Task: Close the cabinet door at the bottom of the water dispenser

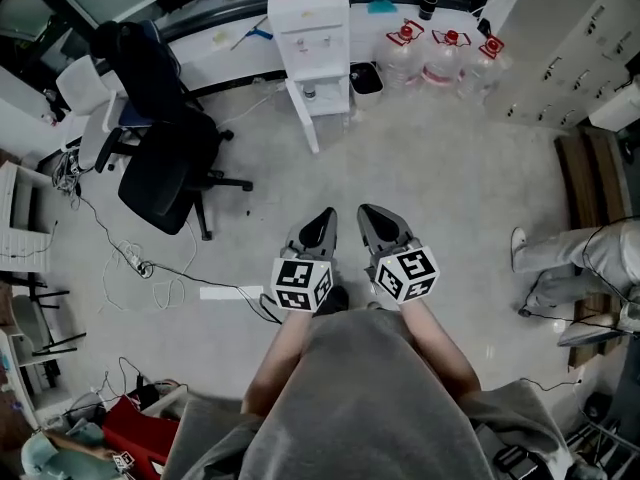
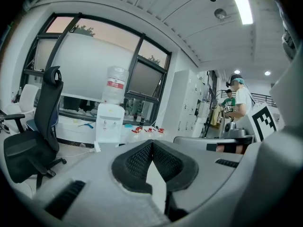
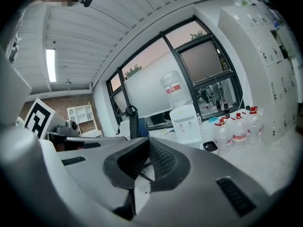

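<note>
Left claw and right claw: each pressed together, pinching nothing, held side by side above the floor. The dispenser stands well ahead against the table, its bottom door swung open. 3 bottles stand right of it, a chair left.

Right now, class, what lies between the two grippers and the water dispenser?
Nothing: the head view shows bare floor from the left gripper and right gripper to the water dispenser.
</note>
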A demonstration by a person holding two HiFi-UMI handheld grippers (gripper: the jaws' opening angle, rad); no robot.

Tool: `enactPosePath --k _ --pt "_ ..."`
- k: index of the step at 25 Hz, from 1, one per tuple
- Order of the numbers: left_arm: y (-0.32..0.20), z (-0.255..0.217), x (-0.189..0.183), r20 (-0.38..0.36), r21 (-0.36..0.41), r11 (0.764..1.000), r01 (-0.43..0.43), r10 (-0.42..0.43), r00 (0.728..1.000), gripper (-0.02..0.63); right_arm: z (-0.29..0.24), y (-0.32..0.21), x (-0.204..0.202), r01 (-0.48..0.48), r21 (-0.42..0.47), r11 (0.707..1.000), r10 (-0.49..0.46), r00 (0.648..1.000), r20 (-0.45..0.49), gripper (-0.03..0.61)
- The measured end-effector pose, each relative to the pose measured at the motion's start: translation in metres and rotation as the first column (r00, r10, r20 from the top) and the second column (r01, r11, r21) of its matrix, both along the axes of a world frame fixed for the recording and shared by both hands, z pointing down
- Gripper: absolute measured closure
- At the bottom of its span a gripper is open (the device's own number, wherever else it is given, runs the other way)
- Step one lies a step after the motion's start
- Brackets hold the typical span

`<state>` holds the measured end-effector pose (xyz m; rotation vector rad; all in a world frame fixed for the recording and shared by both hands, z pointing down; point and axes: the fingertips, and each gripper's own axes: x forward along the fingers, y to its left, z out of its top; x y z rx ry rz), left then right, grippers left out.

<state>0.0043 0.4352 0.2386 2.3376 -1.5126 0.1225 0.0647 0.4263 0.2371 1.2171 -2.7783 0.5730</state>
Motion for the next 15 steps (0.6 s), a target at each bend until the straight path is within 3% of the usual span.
enactPosePath --k 15 --pt "-0.066 0.017 -0.065 -0.057 -0.05 0.996 -0.07 0.067 0.996 0.606 0.012 -0.062 -0.059 -0.077 -0.037 0.996 0.075 0.996 -0.056 0.568"
